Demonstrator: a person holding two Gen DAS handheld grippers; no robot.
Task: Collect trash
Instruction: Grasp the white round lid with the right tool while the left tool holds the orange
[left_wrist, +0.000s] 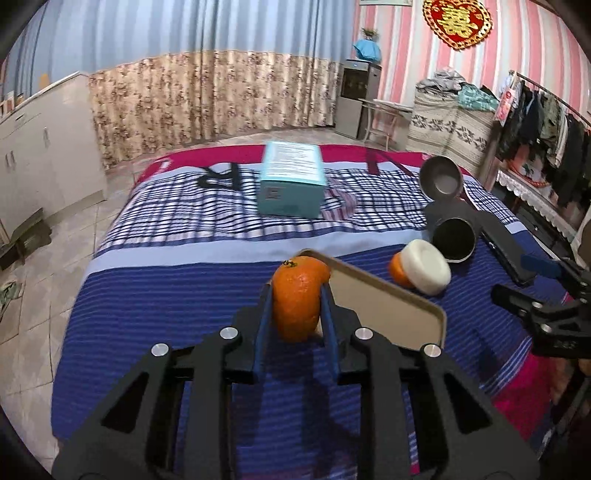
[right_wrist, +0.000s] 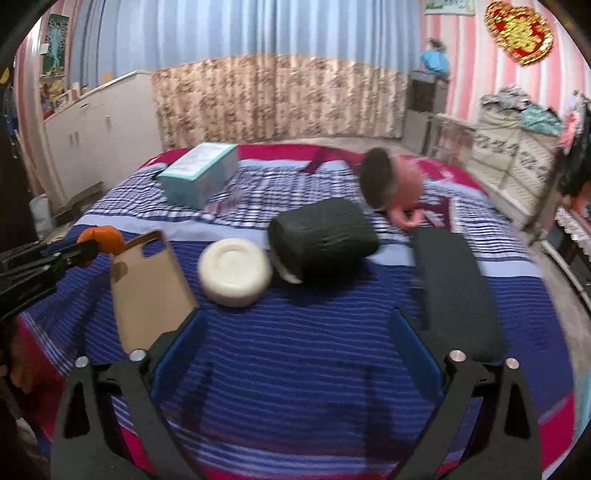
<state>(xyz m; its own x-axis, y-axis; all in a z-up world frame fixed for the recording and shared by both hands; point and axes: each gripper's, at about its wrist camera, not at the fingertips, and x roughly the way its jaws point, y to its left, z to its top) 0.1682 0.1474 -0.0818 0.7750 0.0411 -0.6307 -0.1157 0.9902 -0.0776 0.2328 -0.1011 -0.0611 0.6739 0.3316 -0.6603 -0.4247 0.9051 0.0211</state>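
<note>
The left gripper (left_wrist: 295, 295) had its blue fingers (left_wrist: 263, 325) clamped on an orange peel (left_wrist: 297, 299), one finger on each side, the peel standing upright between them above the striped bedspread (left_wrist: 166, 288). Just to the peel's three o'clock lay a tan phone case (left_wrist: 388, 306), its near corner touching the right-hand finger. Farther toward two o'clock a second piece of orange peel (left_wrist: 397, 271) sat tucked against a white round lid (left_wrist: 426, 266), which in turn lay against a dark cup (left_wrist: 453, 238) tipped on its side. A teal box (left_wrist: 291, 181) rested toward twelve o'clock, near the far edge of the bed, with bare cloth all round it.

The right gripper (right_wrist: 295, 350) stood wide open, nothing between its fingers (right_wrist: 417, 354), over a clear stretch of striped cloth. A long black case (right_wrist: 454, 288) lay at its one o'clock, just beside the right finger; the phone case lay at ten o'clock, beside the left finger. A pink pot (right_wrist: 395, 181) lay tipped beyond. The bed's left edge dropped to tiled floor (left_wrist: 55, 240), open as far as the white cabinets (left_wrist: 44, 147).
</note>
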